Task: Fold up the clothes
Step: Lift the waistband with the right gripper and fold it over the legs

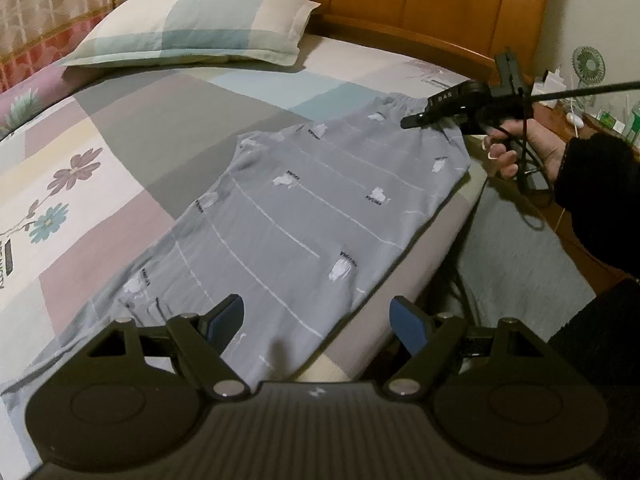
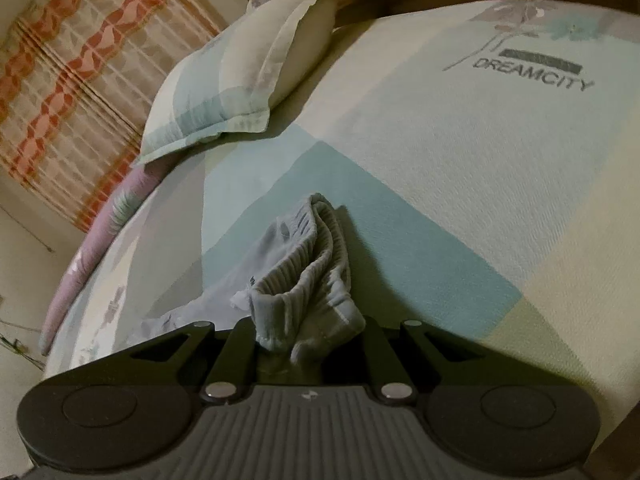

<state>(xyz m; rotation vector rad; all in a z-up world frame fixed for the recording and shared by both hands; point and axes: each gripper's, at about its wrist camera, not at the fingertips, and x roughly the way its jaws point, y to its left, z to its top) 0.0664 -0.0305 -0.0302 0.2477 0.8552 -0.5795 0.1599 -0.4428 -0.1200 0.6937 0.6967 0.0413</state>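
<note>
Grey pajama pants (image 1: 304, 208) with white stripes and small prints lie flat across the patchwork bed sheet (image 1: 120, 128). My left gripper (image 1: 318, 316) hovers open over the near leg end, its blue pads wide apart with nothing between them. At the far end, a hand (image 1: 532, 152) holds my right gripper (image 1: 412, 120) at the elastic waistband. In the right wrist view my right gripper (image 2: 308, 332) is shut on the ribbed waistband (image 2: 316, 264), which bunches up between the fingers.
A checked pillow (image 1: 192, 28) lies at the head of the bed against the wooden headboard (image 1: 400, 0). The bed edge (image 1: 452, 224) runs close along the pants' right side. A bedside table with a small fan (image 1: 588, 64) stands beyond it. A patterned curtain (image 2: 80, 80) hangs at the left.
</note>
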